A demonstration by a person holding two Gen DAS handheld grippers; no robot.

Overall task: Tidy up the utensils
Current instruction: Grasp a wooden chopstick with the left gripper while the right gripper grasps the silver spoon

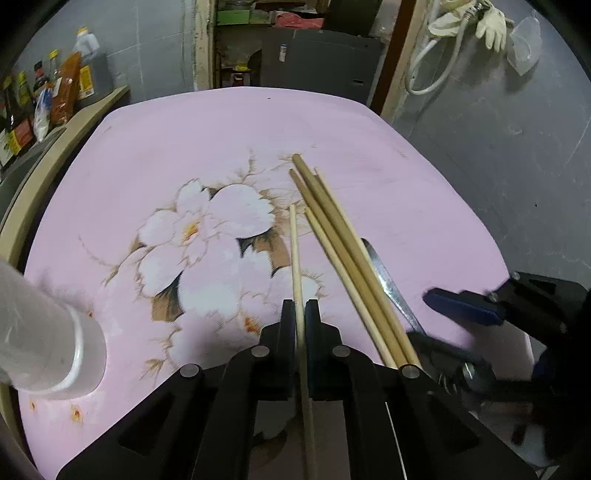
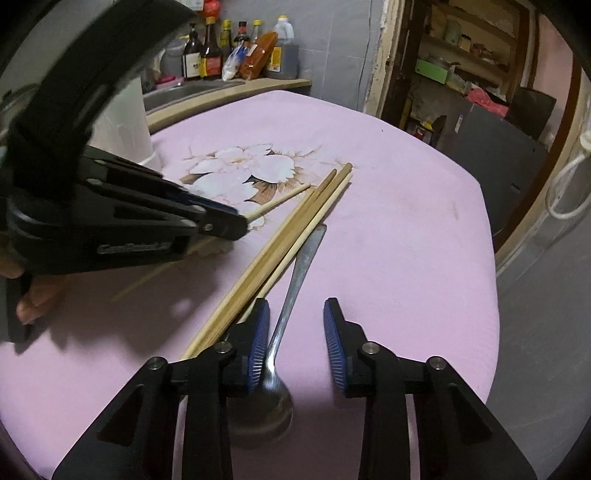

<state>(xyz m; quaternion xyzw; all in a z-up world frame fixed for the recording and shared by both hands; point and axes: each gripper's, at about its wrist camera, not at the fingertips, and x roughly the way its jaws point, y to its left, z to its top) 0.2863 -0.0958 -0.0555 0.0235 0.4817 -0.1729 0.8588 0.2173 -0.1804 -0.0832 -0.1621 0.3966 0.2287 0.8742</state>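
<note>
My left gripper (image 1: 300, 307) is shut on a single pale chopstick (image 1: 294, 240) that points away across the pink flowered tablecloth (image 1: 369, 122). To its right lies a bundle of several wooden chopsticks (image 1: 332, 229), and beside them a metal spoon (image 1: 386, 275). In the right wrist view my right gripper (image 2: 295, 343) stands open low over the spoon (image 2: 301, 266). The spoon's neck runs between the blue pads (image 2: 334, 343), close to the left one and apart from the right. Its bowl lies under the fingers. The left gripper (image 2: 236, 221) holds its chopstick (image 2: 284, 199) at the left.
A white cylindrical container (image 1: 55, 339) stands at the table's left edge, also seen behind the left gripper (image 2: 125, 122). Sauce bottles (image 2: 221, 48) and a sink (image 2: 184, 90) line the counter beyond. Hoses and gloves (image 1: 487, 22) hang on the grey wall at right.
</note>
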